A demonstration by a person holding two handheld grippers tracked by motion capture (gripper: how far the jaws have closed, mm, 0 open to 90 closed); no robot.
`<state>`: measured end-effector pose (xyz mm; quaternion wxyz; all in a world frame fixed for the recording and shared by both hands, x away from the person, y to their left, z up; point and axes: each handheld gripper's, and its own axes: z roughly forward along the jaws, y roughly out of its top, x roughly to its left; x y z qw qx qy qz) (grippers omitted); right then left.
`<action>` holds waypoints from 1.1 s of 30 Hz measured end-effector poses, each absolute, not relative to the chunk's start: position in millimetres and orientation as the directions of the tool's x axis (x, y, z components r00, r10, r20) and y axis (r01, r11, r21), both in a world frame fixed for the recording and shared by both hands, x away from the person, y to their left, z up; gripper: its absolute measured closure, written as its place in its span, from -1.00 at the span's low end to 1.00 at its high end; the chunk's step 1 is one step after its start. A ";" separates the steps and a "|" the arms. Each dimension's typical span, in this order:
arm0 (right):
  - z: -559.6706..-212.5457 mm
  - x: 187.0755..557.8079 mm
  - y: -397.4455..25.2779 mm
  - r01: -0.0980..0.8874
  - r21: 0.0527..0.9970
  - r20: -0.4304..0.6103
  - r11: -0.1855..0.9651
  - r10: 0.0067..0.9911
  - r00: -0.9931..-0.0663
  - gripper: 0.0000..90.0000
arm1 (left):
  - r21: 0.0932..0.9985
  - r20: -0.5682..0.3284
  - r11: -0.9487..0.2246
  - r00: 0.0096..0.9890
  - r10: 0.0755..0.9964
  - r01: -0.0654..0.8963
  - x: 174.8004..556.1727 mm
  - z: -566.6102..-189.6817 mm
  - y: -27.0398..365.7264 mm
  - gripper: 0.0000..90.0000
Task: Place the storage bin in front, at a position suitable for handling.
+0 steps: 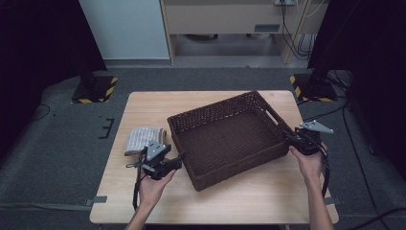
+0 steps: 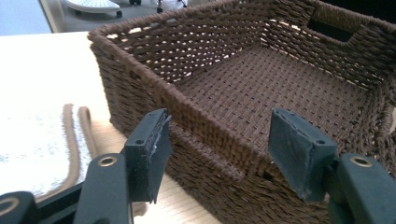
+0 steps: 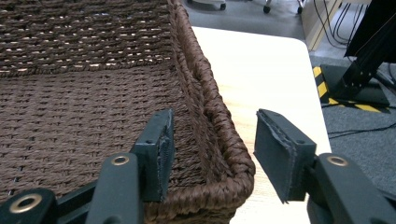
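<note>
I have the brown woven basket (image 1: 230, 136) sitting skewed on the middle of the wooden table (image 1: 143, 103), empty inside, with a folded towel (image 1: 143, 139) lying just beside its left wall. My left gripper (image 1: 181, 157) is at the basket's near-left wall, and in the left gripper view its jaws stand released, one pad outside the weave and the other over the inside, the rim (image 2: 205, 123) running between them without being pinched. My right gripper (image 1: 289, 136) is at the right wall near its near corner; in the right gripper view it is likewise spread apart, straddling the braided rim (image 3: 219, 116), one pad inside the basket and one over the bare table. I judge the step in hand to be taking hold of the basket by both walls so it can be lifted or shifted. To do this well I would sink both grippers a little lower so the pads cover the thick braid and some wall beneath it, not just the lip, then close both at the same time so the basket does not swivel. The right hold sits close to a corner, so I would expect some tilt and lift evenly, slowly, keeping the left wall from dragging on the towel's edge.
</note>
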<state>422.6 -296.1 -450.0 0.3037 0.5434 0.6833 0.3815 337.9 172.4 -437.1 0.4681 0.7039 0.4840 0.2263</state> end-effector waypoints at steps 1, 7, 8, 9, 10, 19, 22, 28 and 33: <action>-450.6 423.7 -296.5 0.513 0.850 0.005 0.114 0.974 -0.224 0.09 | 0.875 -0.128 -0.106 0.436 0.891 0.473 338.7 -438.3 169.0 -0.16; -453.5 426.8 -294.4 0.531 0.841 0.024 0.107 0.972 -0.233 0.23 | 0.864 -0.114 -0.128 0.439 0.891 0.486 342.6 -442.2 162.7 -0.08; -452.9 426.1 -293.0 0.529 0.840 0.005 0.121 0.973 -0.230 0.24 | 0.863 -0.117 -0.126 0.436 0.892 0.489 344.1 -442.9 162.1 -0.03; -452.5 425.1 -292.6 0.533 0.837 0.004 0.123 0.973 -0.231 0.24 | 0.863 -0.117 -0.126 0.436 0.892 0.489 344.1 -442.9 162.1 0.00; -452.5 425.1 -292.6 0.533 0.837 0.004 0.123 0.973 -0.231 0.24 | 0.863 -0.118 -0.124 0.434 0.893 0.490 345.1 -443.3 162.0 0.00; -450.5 393.4 -281.3 0.551 0.828 0.026 0.105 0.974 -0.225 0.25 | 0.856 -0.112 -0.119 0.406 0.907 0.503 363.7 -445.7 169.8 0.27; -449.8 386.0 -277.7 0.556 0.824 0.023 0.108 0.975 -0.223 0.24 | 0.855 -0.096 -0.131 0.402 0.911 0.502 366.0 -445.0 170.8 0.31; -447.6 373.8 -272.5 0.562 0.816 0.010 0.136 0.969 -0.249 0.22 | 0.857 -0.085 -0.142 0.407 0.910 0.495 360.5 -441.8 174.6 0.24; -445.0 381.1 -278.8 0.527 0.835 -0.006 0.158 0.961 -0.278 0.25 | 0.862 -0.084 -0.155 0.436 0.896 0.483 343.9 -442.2 177.1 0.17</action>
